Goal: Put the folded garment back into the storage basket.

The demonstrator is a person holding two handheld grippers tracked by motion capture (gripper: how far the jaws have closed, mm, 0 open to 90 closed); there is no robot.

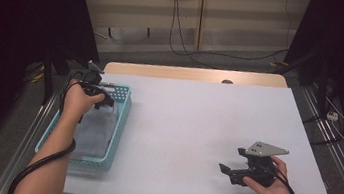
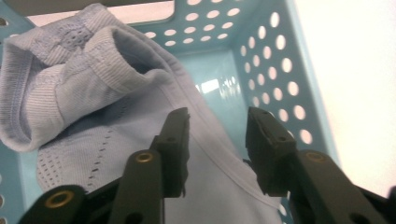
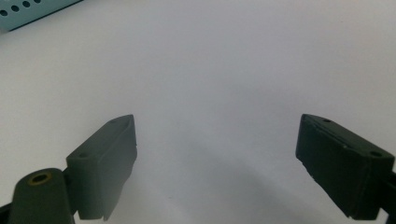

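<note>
While the pale blue knitted garment [image 2: 93,116] lies bunched inside the perforated turquoise plastic basket [image 1: 124,102] at the white table's [image 1: 196,125] left edge | left gripper [image 2: 217,135]: jaws parted over the cloth's hem, gripping nothing | right gripper [image 1: 227,171]: jaws wide apart, empty, low over bare tabletop, well apart from the basket
</note>
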